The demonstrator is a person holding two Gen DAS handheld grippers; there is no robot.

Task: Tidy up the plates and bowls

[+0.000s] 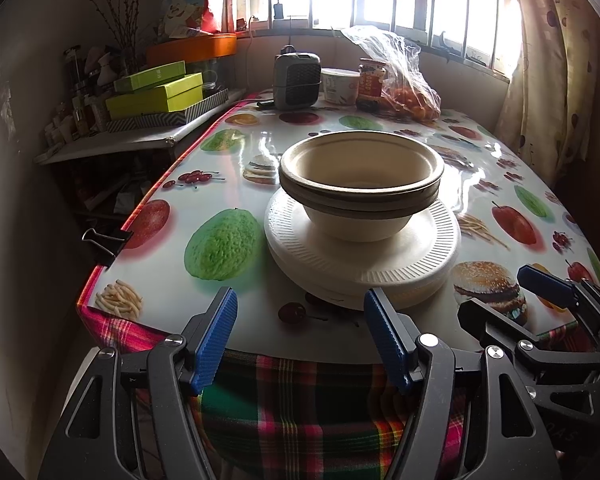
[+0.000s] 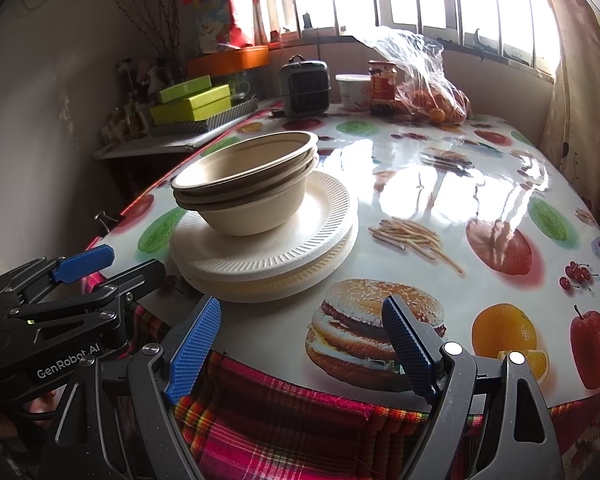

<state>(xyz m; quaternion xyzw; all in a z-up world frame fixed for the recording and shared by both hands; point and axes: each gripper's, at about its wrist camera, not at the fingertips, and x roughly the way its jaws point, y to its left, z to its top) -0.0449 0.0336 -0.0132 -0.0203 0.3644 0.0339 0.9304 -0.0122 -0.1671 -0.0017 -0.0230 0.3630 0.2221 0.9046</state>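
Nested tan bowls (image 1: 360, 184) are sitting upright on a stack of white plates (image 1: 364, 256), which is resting on the table (image 1: 228, 152) near its front edge. The left gripper (image 1: 300, 320) is hovering at the stack's six o'clock, fingers standing apart and holding nothing. The right gripper (image 2: 300, 328) is hovering at about four o'clock of the stack over a printed burger (image 2: 372, 328), likewise spread wide and gripping nothing, while a bag of oranges (image 2: 432, 92) is lying at twelve o'clock.

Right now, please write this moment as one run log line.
stack: beige paper bowls nested on white foam plates | left hand-held gripper: open, empty | right hand-held gripper: open, empty
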